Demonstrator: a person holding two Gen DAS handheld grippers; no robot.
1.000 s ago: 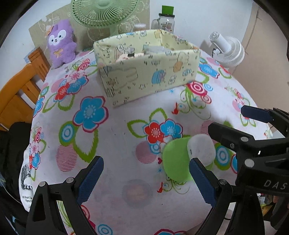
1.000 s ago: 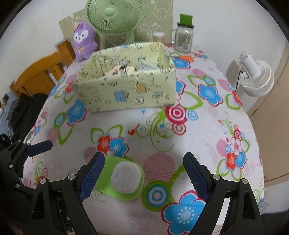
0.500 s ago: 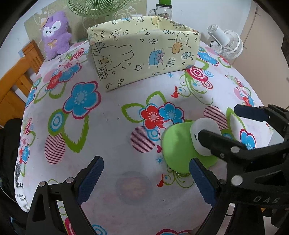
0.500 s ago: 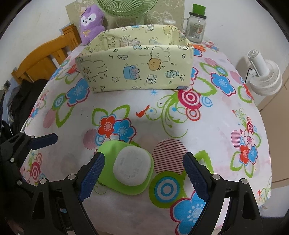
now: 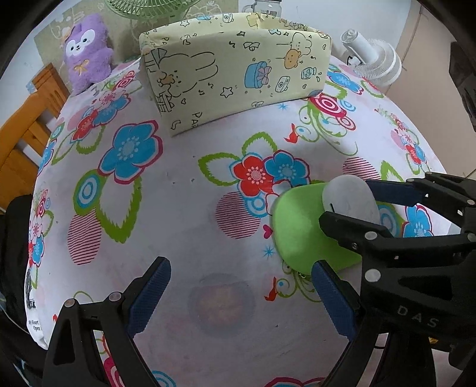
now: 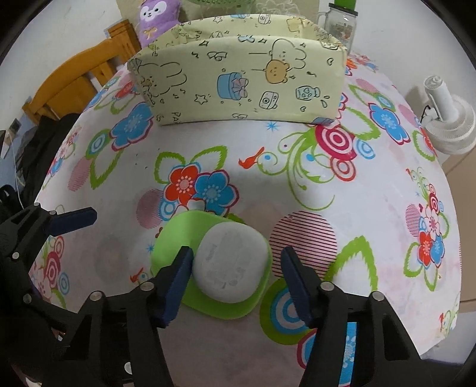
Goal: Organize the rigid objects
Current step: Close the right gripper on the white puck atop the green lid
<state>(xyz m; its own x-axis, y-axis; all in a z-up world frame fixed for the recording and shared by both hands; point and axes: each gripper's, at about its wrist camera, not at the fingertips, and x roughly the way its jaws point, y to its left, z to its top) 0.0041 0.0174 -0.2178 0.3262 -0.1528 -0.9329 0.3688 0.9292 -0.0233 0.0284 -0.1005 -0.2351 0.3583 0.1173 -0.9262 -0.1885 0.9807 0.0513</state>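
A white rounded case [image 6: 232, 262] lies on a green dish [image 6: 184, 235] near the front of the flowered tablecloth. My right gripper [image 6: 236, 253] straddles the case with its jaws closing. Its left pad is at the case's side, while the right pad [image 6: 293, 279] stands a little clear of the dish rim. In the left wrist view the case [image 5: 348, 199] and dish [image 5: 297, 226] show at the right, between the right gripper's fingers. My left gripper [image 5: 239, 268] hangs open over bare cloth left of the dish, holding nothing.
A pale yellow fabric box [image 6: 238, 83] with cartoon prints stands behind. Beyond it are a purple plush [image 5: 86, 50], a green fan, and a jar [image 6: 340, 26]. A wooden chair [image 6: 77, 86] stands to the left and a white fan [image 6: 449, 119] to the right, off the table.
Both grippers have sunk closer to the table. The right gripper's jaws have narrowed from wide open to close around the white case on the green dish.
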